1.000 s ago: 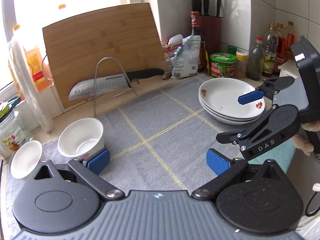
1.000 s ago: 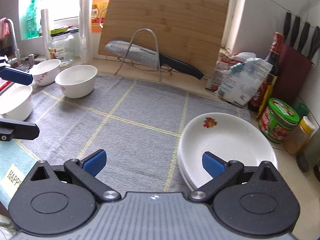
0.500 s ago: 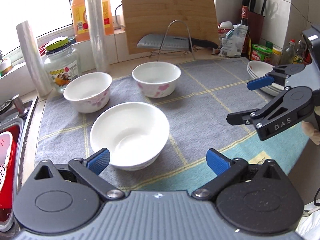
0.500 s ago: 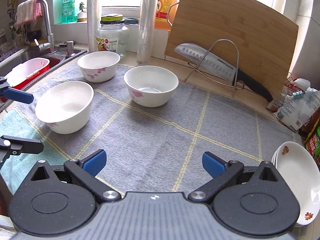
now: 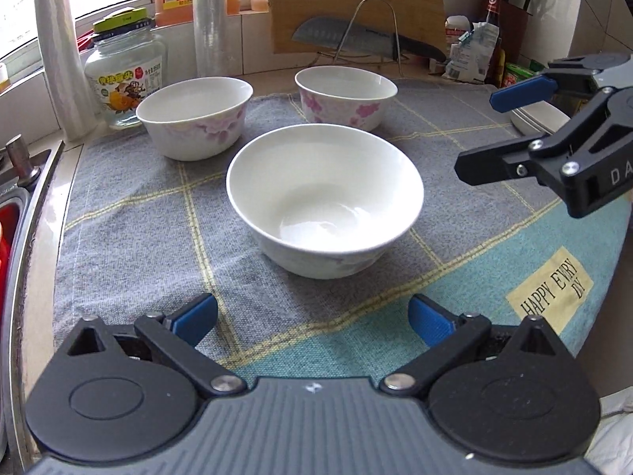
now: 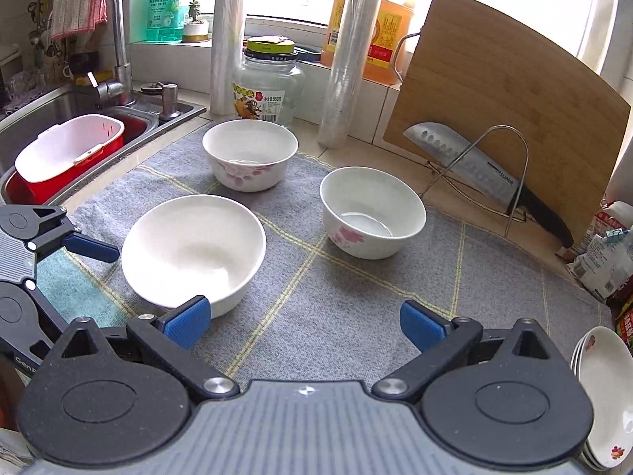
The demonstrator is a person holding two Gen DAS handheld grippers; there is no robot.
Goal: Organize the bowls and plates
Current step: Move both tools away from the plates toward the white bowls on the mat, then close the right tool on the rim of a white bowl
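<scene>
Since the earlier frames, both views have been swung away from the plates (image 6: 603, 392) toward the three bowls, and the near bowl (image 5: 324, 198) is now centred ahead of the left tool (image 5: 312, 318). Its blue pads are held spread wide, with nothing between them; the near bowl is seen just beyond them, untouched, on the grey checked mat (image 5: 130, 237). The right tool (image 6: 304, 324) is likewise spread and empty; in its own view its left pad overlaps the near bowl's rim, though contact cannot be told. In the left view the right tool is seen at the right edge, above the mat and apart from the bowls.

Two flowered bowls are set farther back on the mat: the left bowl (image 5: 196, 116) near the jar (image 5: 126, 75), the right bowl (image 5: 346, 97) in front of the knife (image 6: 486, 180), which is propped on a wire stand against the board (image 6: 510, 118). All three bowls are upright and apart from one another. The plates are stacked at the far right of the bench, at the edge of the right view. A sink (image 6: 63, 114) with a red tub lies to the left of the mat.
</scene>
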